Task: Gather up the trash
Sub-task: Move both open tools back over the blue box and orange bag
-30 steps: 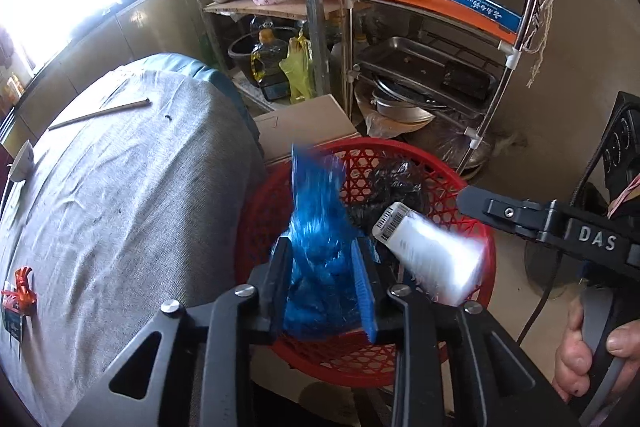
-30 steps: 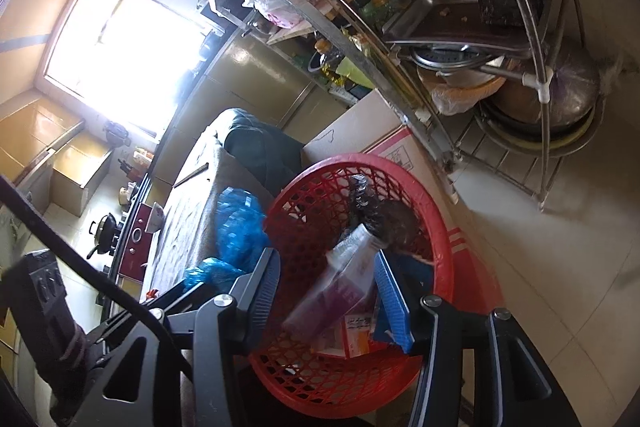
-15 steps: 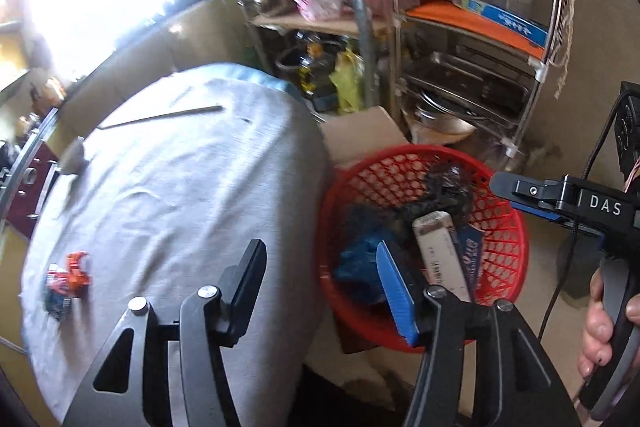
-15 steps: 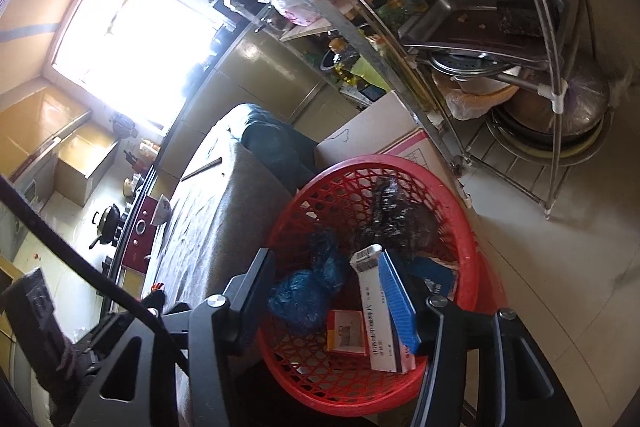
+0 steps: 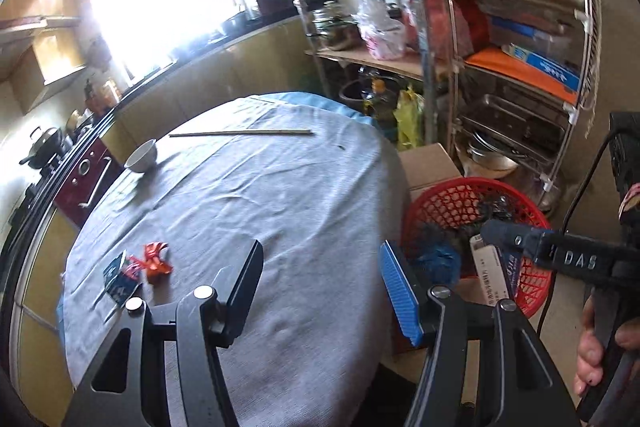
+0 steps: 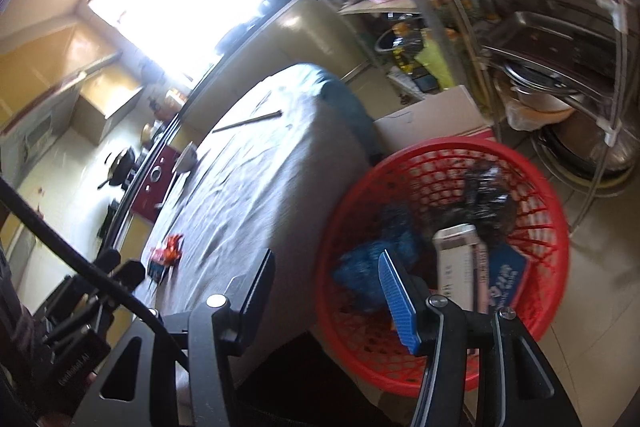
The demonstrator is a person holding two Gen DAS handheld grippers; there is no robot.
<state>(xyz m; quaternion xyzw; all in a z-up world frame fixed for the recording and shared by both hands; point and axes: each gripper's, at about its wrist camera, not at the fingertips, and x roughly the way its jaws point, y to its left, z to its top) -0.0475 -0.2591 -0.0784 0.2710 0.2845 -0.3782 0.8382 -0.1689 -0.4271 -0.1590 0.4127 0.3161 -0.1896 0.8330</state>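
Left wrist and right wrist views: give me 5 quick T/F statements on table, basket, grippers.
1. The red basket holds a blue bag and a white box. True.
2. The left gripper grips the blue bag. False: nothing is between its jaws, which are opening.
3. A red wrapper lies on the table. True.
4. The bowl sits in the basket. False: it stands on the table, near the far edge.
5. The right gripper holds the white box. False: its jaws are empty; the box lies in the basket.
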